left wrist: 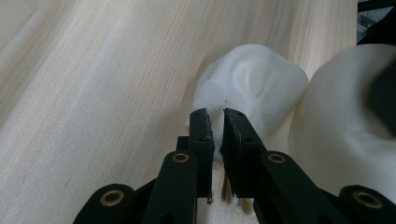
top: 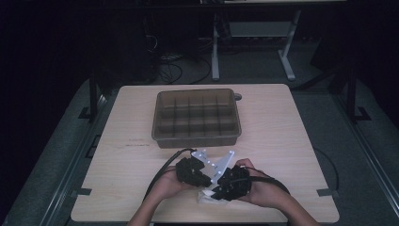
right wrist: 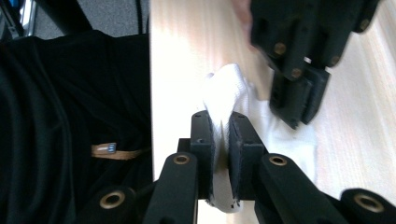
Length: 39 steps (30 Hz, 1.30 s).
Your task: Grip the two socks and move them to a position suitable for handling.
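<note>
Right gripper (right wrist: 219, 123) clamps white sock (right wrist: 229, 88) fold; left gripper (left wrist: 217, 122) nearly closed, pinching nothing, beside sock. Soft, light, floppy (grip edges), well short of divided bin (top: 196, 136).

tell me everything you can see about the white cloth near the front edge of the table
The white cloth is a soft knitted fabric, bunched into rounded folds. It lies on the pale wooden table by its near edge. The right claw pinches one raised fold; the left claw is nearly closed at another fold, though contact there is unclear.
</note>
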Each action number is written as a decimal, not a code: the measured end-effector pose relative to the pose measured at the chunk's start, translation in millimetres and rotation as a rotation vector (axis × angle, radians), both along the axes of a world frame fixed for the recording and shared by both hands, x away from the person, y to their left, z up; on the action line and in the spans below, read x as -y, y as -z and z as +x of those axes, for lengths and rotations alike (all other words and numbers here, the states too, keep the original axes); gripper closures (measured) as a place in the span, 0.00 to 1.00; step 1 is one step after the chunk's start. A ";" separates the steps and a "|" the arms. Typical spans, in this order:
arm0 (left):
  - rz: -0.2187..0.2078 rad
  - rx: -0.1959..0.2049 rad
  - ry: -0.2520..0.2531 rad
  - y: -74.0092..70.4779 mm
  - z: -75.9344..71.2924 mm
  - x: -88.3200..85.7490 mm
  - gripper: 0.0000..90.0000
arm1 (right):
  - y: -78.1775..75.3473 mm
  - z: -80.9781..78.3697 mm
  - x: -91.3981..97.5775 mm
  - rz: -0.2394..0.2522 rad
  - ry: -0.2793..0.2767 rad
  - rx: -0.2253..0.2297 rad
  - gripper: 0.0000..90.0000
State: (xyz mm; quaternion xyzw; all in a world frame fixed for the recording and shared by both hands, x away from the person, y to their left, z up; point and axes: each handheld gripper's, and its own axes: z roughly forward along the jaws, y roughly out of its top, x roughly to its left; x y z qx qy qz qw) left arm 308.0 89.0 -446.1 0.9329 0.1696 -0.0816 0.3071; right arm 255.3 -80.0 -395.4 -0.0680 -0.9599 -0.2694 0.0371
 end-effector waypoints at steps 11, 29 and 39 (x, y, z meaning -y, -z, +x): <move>-0.008 0.032 -0.068 -6.5 1.2 -22.4 0.93 | 19.8 22.0 -5.4 -0.052 0.064 -0.043 0.91; -0.027 0.042 -0.002 -12.1 -15.1 -24.3 0.87 | 36.0 41.2 -8.0 -0.092 0.108 -0.060 0.90; 0.014 0.043 0.007 -7.7 -14.3 -17.4 0.96 | 26.0 36.8 2.2 -0.039 0.115 -0.055 0.73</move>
